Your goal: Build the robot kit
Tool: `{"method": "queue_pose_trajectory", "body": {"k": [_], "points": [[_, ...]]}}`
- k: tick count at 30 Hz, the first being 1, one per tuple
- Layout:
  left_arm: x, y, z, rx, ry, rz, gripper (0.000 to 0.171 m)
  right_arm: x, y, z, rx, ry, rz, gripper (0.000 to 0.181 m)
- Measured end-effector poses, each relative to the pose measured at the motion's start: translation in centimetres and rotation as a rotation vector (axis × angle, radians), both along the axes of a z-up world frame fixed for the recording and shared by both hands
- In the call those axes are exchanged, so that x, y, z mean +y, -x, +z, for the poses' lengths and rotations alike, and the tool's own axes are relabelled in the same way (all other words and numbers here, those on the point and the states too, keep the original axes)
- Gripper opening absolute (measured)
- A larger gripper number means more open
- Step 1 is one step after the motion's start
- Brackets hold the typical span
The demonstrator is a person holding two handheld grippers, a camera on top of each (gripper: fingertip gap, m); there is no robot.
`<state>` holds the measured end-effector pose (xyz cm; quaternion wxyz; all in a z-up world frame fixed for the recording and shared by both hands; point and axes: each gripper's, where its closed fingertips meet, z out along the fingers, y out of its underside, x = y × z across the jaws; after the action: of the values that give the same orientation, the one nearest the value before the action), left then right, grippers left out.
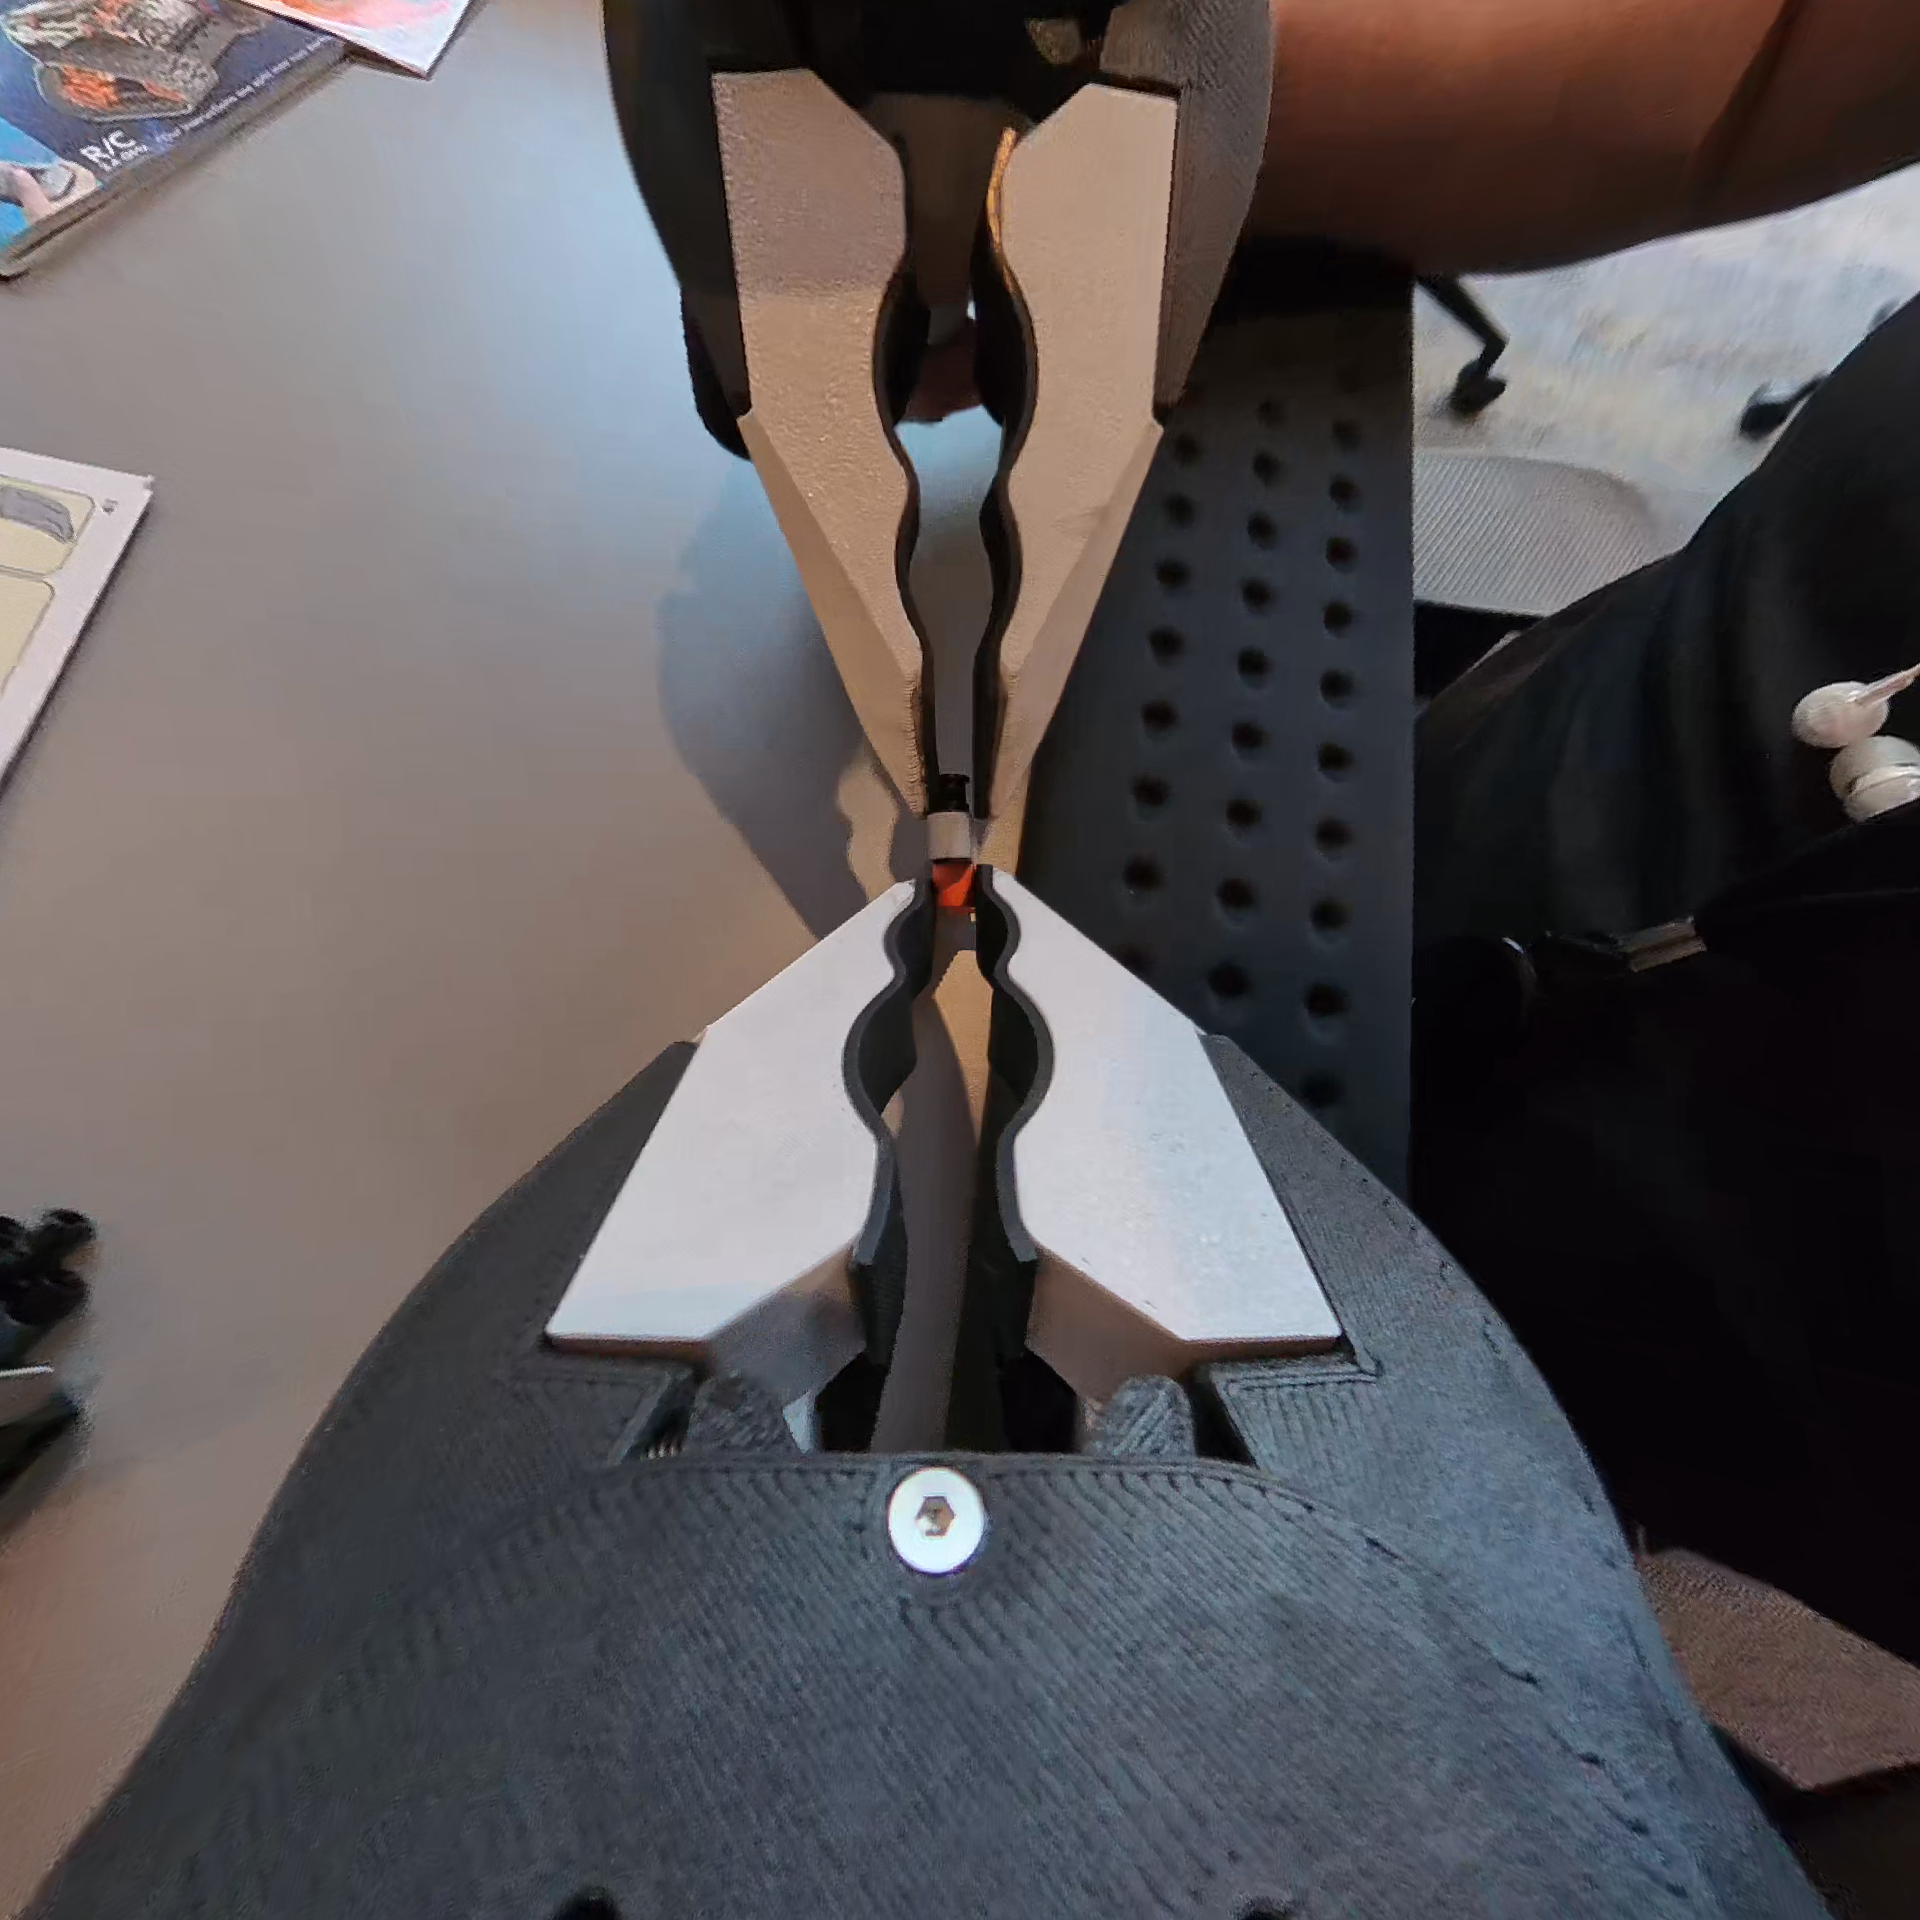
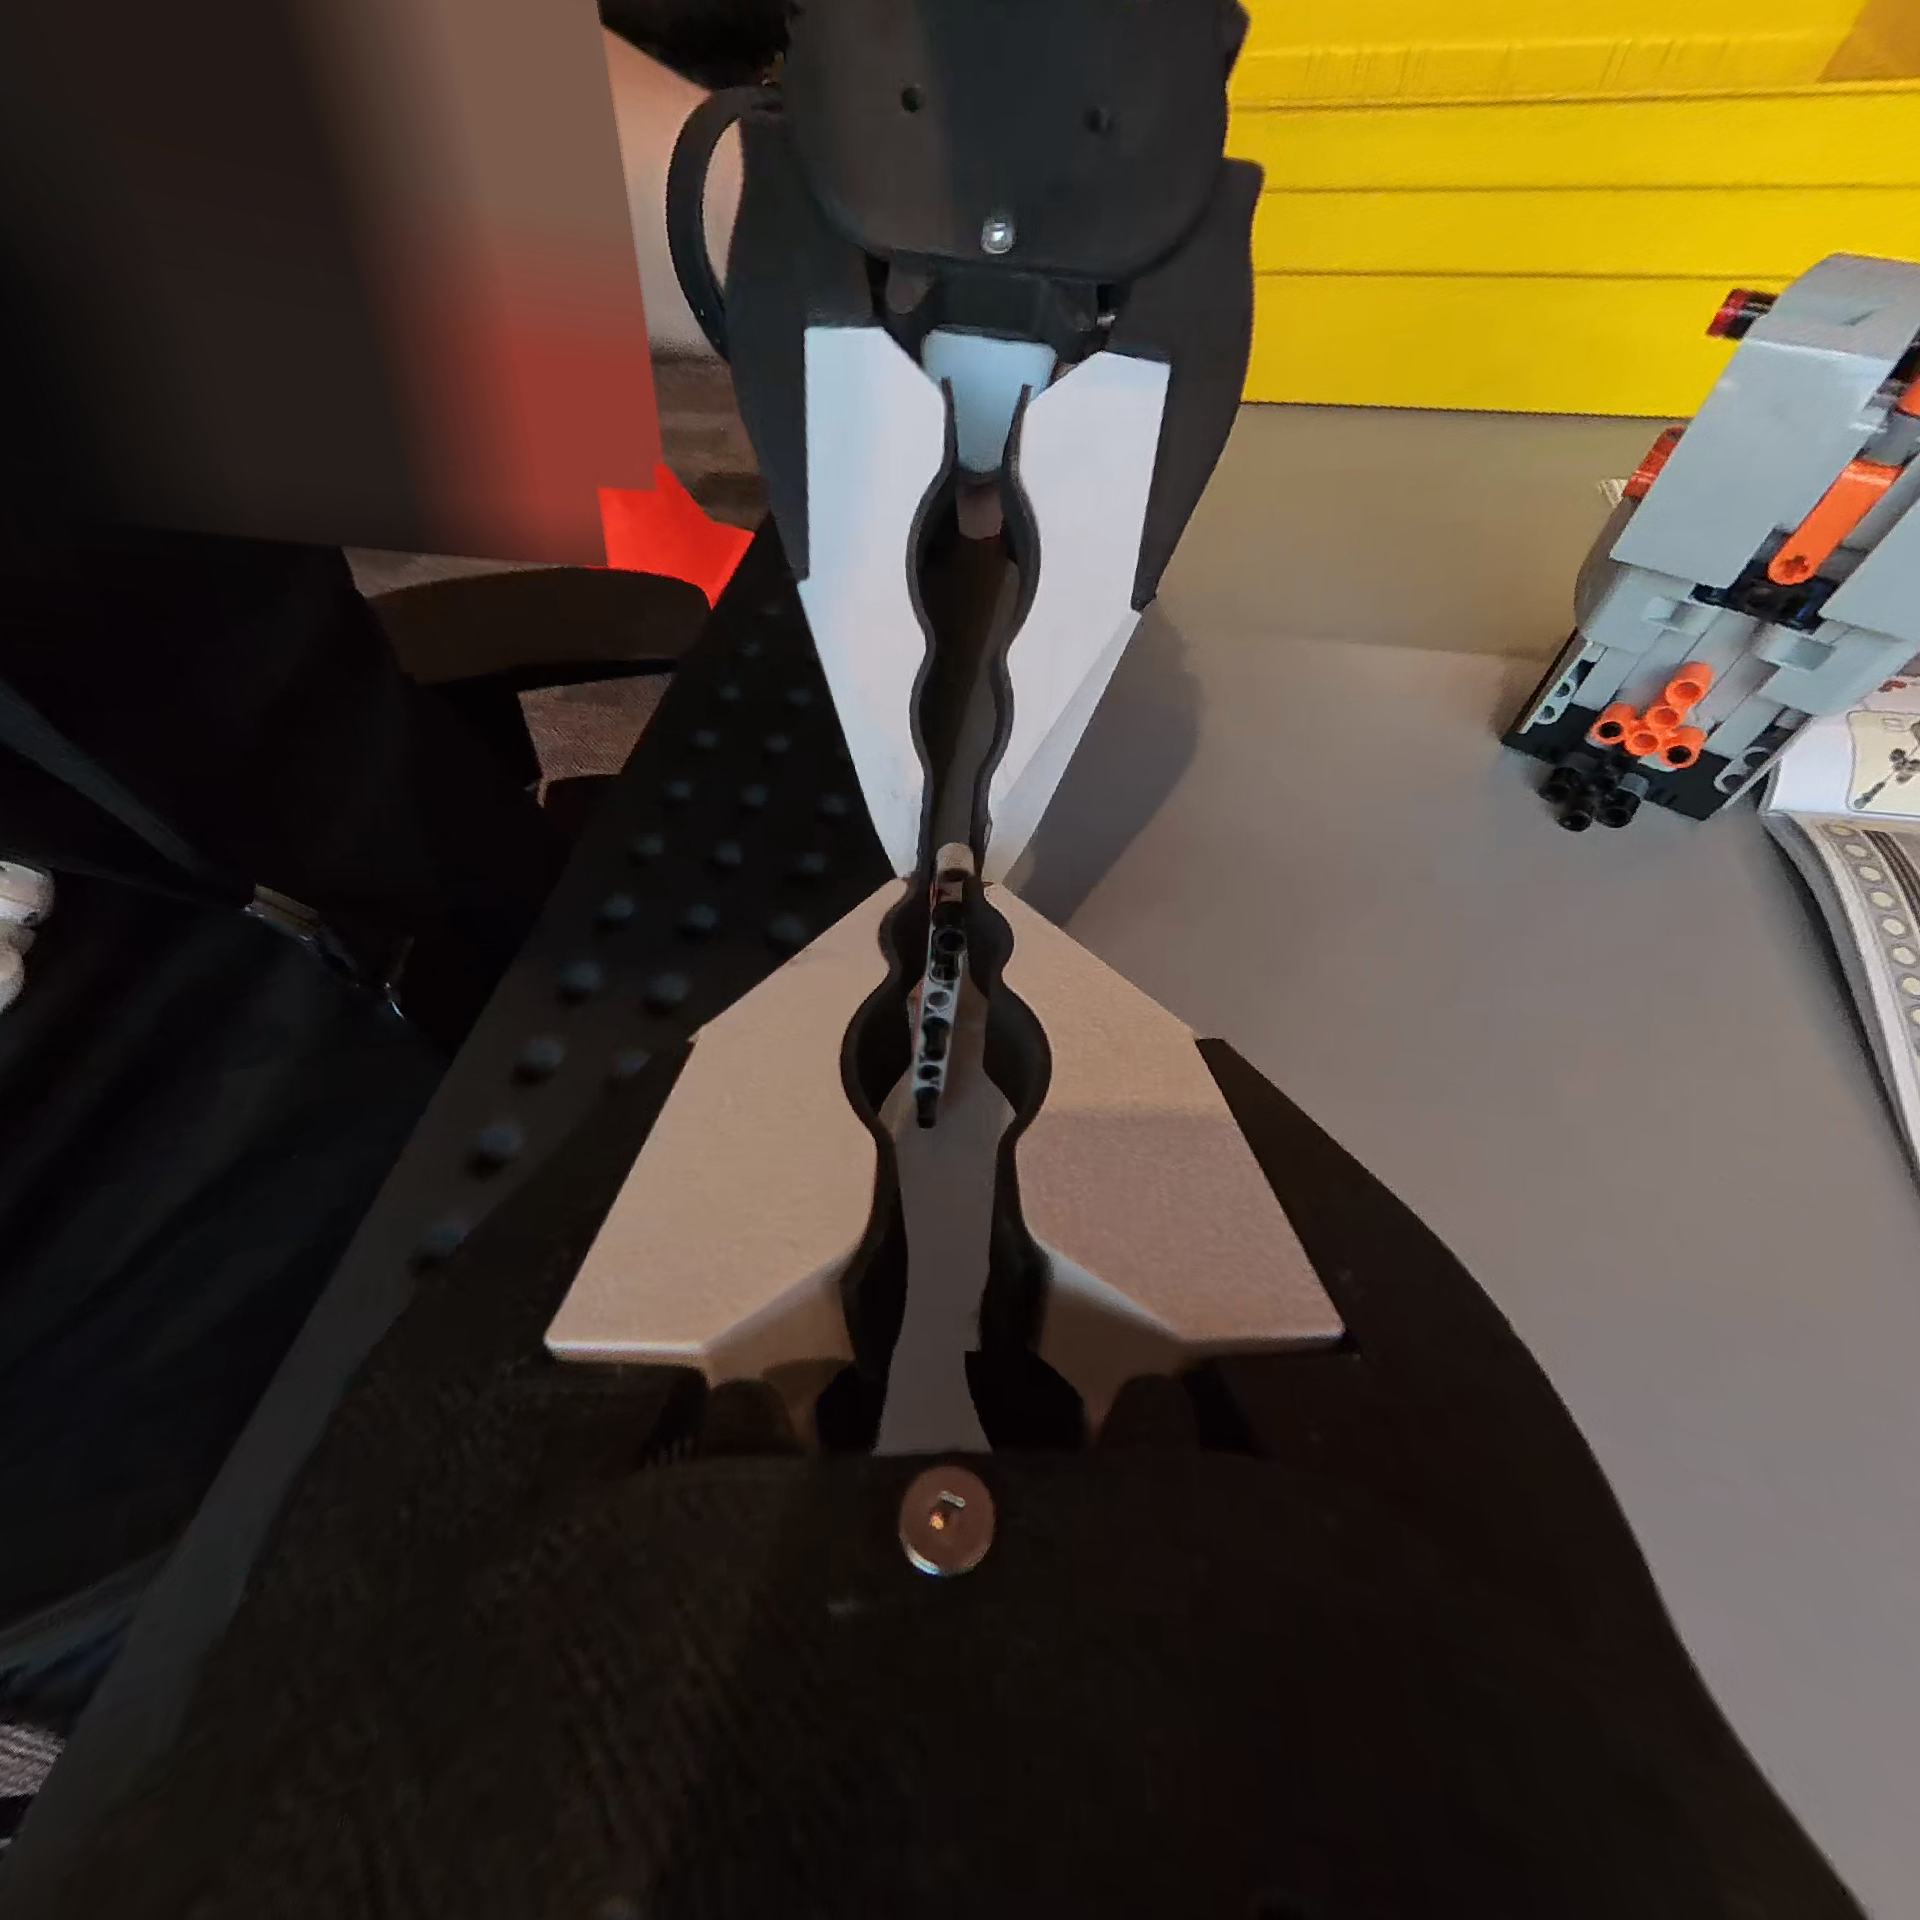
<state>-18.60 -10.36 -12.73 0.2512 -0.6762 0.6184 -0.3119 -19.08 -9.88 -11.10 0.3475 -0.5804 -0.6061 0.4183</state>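
Both grippers meet tip to tip above the grey table (image 1: 364,727), just beside a black studded baseplate (image 1: 1247,675). On the left gripper (image 1: 952,902) the jaws are narrow and pinch a small orange piece (image 1: 950,891). On the right gripper (image 2: 940,904) the jaws are narrow around a thin grey perforated beam (image 2: 938,1023). Well apart from the baseplate stands a grey-and-orange brick model (image 2: 1756,582), near an instruction booklet (image 2: 1860,914).

Left tool (image 1: 951,904) and right tool (image 2: 940,883) meet tip to tip above the table (image 2: 1351,1039)
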Motion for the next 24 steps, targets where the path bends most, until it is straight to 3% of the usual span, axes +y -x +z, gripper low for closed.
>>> {"method": "queue_pose_trajectory", "body": {"k": [3, 8, 11, 16, 19, 24], "points": [[0.5, -0.3, 0.2, 0.078, -0.068, -0.022, 0.006, 0.2, -0.1, 0.5, 0.006, 0.052, -0.006, 0.009], [0.9, -0.7, 0.6, 0.136, -0.108, -0.049, 0.007, 1.2, -0.7, 0.8, 0.005, -0.005, -0.064, 0.014], [0.8, -0.9, 0.5, 0.163, -0.121, -0.088, 0.007, 0.4, -0.9, 1.7, 0.03, -0.185, 0.01, 0.018], [0.5, -1.4, 0.7, 0.188, -0.147, -0.201, 0.007, 0.3, -1.2, 0.9, -0.163, -0.669, 0.16, 0.015], [0.5, -1.4, 0.4, 0.238, -0.149, -0.259, 0.007, 0.0, -1.4, 0.1, -0.289, -0.778, 0.259, 0.012], [0.3, -1.6, 0.3, 0.279, -0.137, -0.308, 0.006, -0.1, -1.8, -0.4, -0.41, -0.803, 0.358, 0.015]]}}
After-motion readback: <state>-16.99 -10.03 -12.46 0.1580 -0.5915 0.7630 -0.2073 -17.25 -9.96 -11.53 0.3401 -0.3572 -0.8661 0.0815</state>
